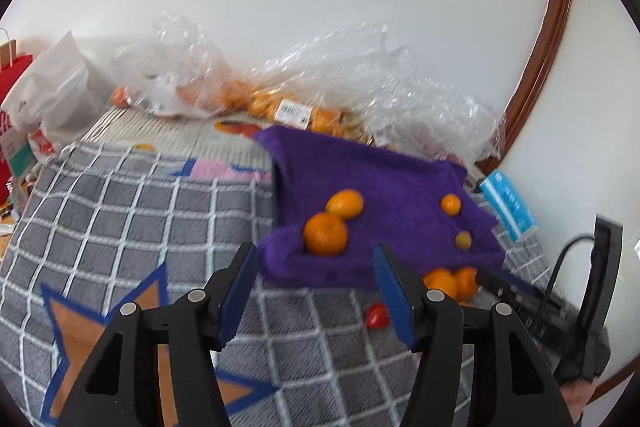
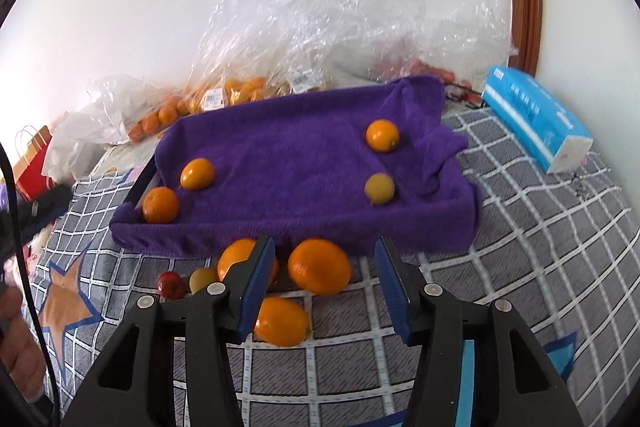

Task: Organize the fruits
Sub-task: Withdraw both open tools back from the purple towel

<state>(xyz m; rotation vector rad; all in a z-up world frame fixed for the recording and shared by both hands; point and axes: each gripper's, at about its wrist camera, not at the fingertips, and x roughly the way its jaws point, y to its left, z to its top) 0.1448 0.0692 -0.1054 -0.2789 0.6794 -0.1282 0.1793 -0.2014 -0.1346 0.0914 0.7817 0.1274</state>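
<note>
Right wrist view shows a purple towel-lined tray (image 2: 296,163) lying on a grey checked blanket (image 2: 540,247). Four fruits sit in it: a round orange (image 2: 160,205) and an oval orange fruit (image 2: 197,173) at the left end, a small orange (image 2: 383,135) and a pale yellow fruit (image 2: 379,188) toward the right. Still outside, just in front of the tray's near wall, lie a large orange (image 2: 320,266), a second orange (image 2: 234,259) partly behind the gripper, an oval orange fruit (image 2: 282,321), a small yellow fruit (image 2: 202,279) and a small red fruit (image 2: 171,284). By my reading, the sorting is under halfway. Clear plastic bags of fruit (image 2: 224,95) sit behind the tray.

The right gripper (image 2: 324,287) tilts downward over the loose cluster, jaws moderately parted and empty, the large orange just beyond its tips. The left gripper (image 1: 316,291) points down toward the tray's left end, also part-open and holding nothing.
</note>
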